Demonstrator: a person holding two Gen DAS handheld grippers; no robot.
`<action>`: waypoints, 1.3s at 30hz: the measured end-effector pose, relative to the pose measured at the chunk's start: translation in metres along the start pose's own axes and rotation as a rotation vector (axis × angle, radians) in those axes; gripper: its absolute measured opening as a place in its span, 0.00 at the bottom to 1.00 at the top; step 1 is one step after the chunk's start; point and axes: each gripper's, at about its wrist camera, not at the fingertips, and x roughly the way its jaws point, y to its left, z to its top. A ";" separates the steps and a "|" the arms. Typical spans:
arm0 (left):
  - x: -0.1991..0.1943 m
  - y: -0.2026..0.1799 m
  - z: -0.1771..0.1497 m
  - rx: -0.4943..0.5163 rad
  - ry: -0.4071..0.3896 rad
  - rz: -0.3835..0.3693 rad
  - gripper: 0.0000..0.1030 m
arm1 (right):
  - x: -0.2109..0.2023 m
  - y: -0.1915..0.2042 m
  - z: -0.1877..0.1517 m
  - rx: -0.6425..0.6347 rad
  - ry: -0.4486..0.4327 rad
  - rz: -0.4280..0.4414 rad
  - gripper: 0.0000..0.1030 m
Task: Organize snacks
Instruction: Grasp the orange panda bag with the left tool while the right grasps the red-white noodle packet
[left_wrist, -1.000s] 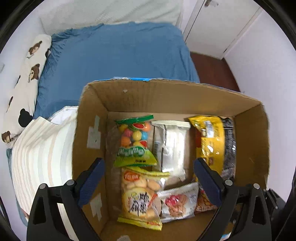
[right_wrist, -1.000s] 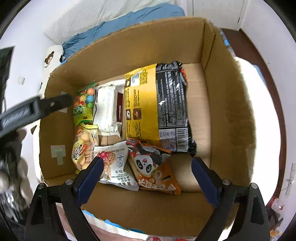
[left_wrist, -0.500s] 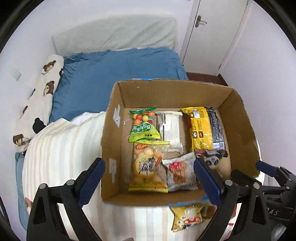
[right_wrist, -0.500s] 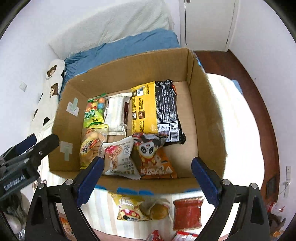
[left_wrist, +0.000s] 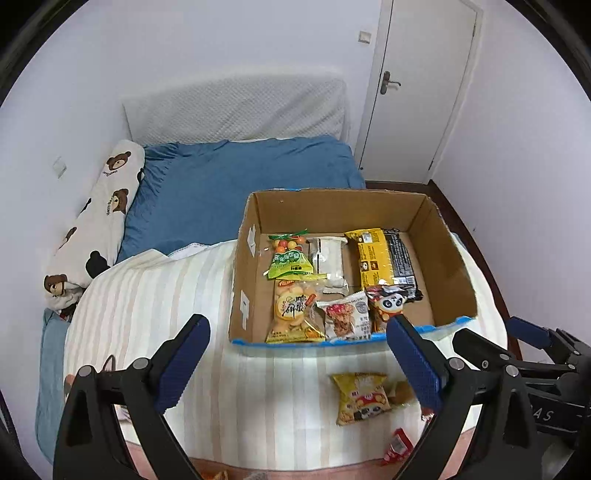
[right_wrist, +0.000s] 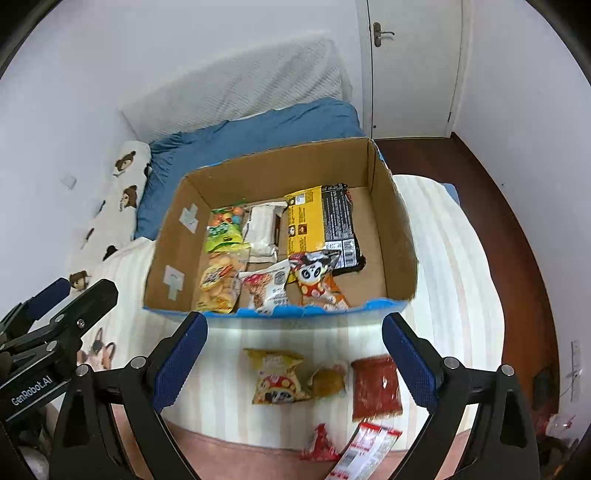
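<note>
Both hand-held grippers hang wide open and empty over the striped blanket (right_wrist: 454, 258) on the bed: my right hand-held gripper (right_wrist: 291, 354) and my left hand-held gripper (left_wrist: 295, 358), nothing touching either one.

Loose snacks lie just ahead of the right one, between its fingers and the cardboard box (right_wrist: 391, 221). The yellow snack packet (right_wrist: 277, 376) sits near centre, its long axis running roughly toward the box. Just right of it there's a small brown round snack (right_wrist: 328, 380), touching or nearly so, then the red packet (right_wrist: 375, 387) by my right finger.

In the left wrist view that yellow snack packet (left_wrist: 360, 398) sits off toward the right finger, so I'd judge the right hand nearer and better lined up.

Six packets lie in the box already; its right side is bare cardboard.
</note>
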 end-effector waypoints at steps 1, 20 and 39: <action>-0.006 0.001 -0.004 -0.007 0.001 -0.005 0.95 | -0.005 -0.001 -0.004 0.001 -0.002 0.006 0.95; 0.029 0.109 -0.198 -0.229 0.363 0.147 0.95 | 0.080 -0.093 -0.184 0.369 0.301 0.034 0.95; 0.104 0.137 -0.260 -0.368 0.537 0.093 0.76 | 0.129 -0.075 -0.236 0.253 0.306 -0.098 0.59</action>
